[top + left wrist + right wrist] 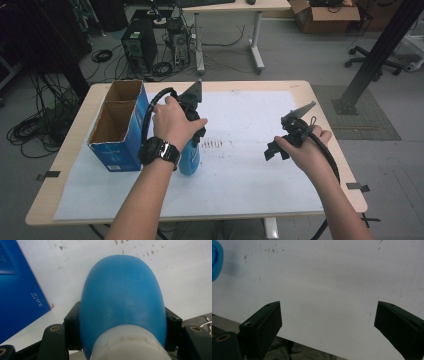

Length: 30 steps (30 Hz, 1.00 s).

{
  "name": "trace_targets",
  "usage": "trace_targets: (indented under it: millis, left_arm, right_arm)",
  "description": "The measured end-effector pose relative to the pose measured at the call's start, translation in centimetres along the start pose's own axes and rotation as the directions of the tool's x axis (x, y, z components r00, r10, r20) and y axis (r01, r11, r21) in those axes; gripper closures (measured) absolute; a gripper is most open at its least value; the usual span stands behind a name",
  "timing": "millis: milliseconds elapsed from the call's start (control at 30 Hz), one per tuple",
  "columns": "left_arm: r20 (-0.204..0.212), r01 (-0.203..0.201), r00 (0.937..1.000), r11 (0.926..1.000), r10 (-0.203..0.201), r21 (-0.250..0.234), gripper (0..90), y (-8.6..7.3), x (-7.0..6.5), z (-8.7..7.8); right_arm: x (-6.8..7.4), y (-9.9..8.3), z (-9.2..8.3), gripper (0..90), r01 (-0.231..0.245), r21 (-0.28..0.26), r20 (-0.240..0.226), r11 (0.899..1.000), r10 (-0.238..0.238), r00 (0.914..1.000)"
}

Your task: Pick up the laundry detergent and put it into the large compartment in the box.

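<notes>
Bottle (122, 302), smooth, likely slippery plastic: left hand-held gripper (122, 333) clenched on its shoulder; right hand-held gripper (327, 322) released.

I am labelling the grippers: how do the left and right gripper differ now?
The left gripper is shut on the blue bottle; the right gripper is open and holds nothing. The left is near the blue box; the right is over the bare white sheet. Both have black jaws.

Black wristwatch (159, 150), black tongs (276, 150)
</notes>
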<state>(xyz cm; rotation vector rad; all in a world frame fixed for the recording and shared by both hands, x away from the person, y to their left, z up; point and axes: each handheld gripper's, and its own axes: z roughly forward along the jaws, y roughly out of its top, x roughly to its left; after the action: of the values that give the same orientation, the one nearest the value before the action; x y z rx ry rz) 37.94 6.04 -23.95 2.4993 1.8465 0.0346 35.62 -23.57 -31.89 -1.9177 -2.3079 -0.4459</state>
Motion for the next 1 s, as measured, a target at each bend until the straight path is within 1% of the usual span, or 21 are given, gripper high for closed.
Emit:
trace_targets:
  millis: [100,133,167,200,267,433,533,633,700,800,833,867,933,1000]
  left_arm:
    - [-0.003,0.004,1.0,1.0,-0.004,-0.006,37.2,0.2,0.4,-1.9]
    - [-0.006,0.005,1.0,0.9999,-0.005,-0.016,37.2,0.3,0.5,-2.7]
    - [-0.006,0.005,1.0,0.9999,-0.005,-0.016,37.2,0.3,0.5,-2.7]
    - [-0.013,0.004,0.9999,0.9997,-0.005,-0.022,37.2,0.4,0.7,-3.8]
    - [-0.016,0.007,0.9998,0.9996,-0.007,-0.027,37.2,0.6,1.0,-5.1]
    - [-0.022,0.013,0.9997,0.9992,-0.014,-0.038,37.2,1.0,2.1,-7.9]
    - [-0.028,0.022,0.9993,0.9987,-0.023,-0.047,37.3,1.3,2.9,-9.4]
    - [-0.03,0.026,0.9992,0.9983,-0.027,-0.053,37.3,1.5,3.8,-10.6]
    - [-0.029,0.038,0.9988,0.9974,-0.04,-0.062,37.3,1.5,4.5,-11.4]
    - [-0.032,0.045,0.9984,0.9969,-0.047,-0.065,37.3,1.6,5.7,-12.6]
    - [-0.032,0.045,0.9984,0.9969,-0.047,-0.065,37.3,1.6,5.7,-12.6]
    - [-0.023,0.056,0.998,0.9961,-0.058,-0.068,37.3,1.6,6.5,-13.2]
    - [-0.013,0.079,0.9967,0.9946,-0.08,-0.067,37.3,1.5,7.6,-13.7]
    - [-0.009,0.094,0.9954,0.9933,-0.095,-0.067,37.3,1.4,8.5,-14.1]
  right_arm:
    - [0.0,0.2,-0.2,7.7,-0.005,-0.004,-0.001,1.0,0.005,1.0]
    - [0.0,0.2,-0.3,7.7,-0.005,-0.005,0.002,1.0,0.005,1.0]
    - [0.0,0.2,-0.3,7.7,-0.005,-0.005,0.002,1.0,0.005,1.0]
    - [0.0,0.4,-0.5,7.7,-0.009,-0.005,0.001,1.0,0.009,1.0]
    - [0.1,0.6,-0.6,7.8,-0.003,-0.008,0.002,1.0,0.003,1.0]
    - [0.4,1.0,-1.1,7.7,0.0,-0.016,0.0,1.0,0.0,1.0]
    - [0.5,1.3,-1.4,7.7,0.001,-0.02,0.0,1.0,-0.001,1.0]
    - [0.5,1.6,-1.6,7.7,-0.004,-0.025,0.002,1.0,0.004,1.0]
    - [0.4,1.8,-1.6,7.7,-0.004,-0.025,0.001,1.0,0.004,1.0]
    - [0.2,2.1,-1.7,7.7,-0.017,-0.018,0.0,1.0,0.017,0.9999]
    - [0.2,2.1,-1.7,7.7,-0.017,-0.018,0.0,1.0,0.017,0.9999]
    - [0.1,2.3,-1.7,7.8,-0.019,-0.02,-0.001,1.0,0.019,0.9998]
    - [-0.1,2.4,-1.6,9.5,-0.024,-0.017,-0.011,1.0,0.023,0.9997]
    - [-0.3,2.6,-1.7,9.3,-0.026,-0.017,-0.016,1.0,0.026,0.9995]
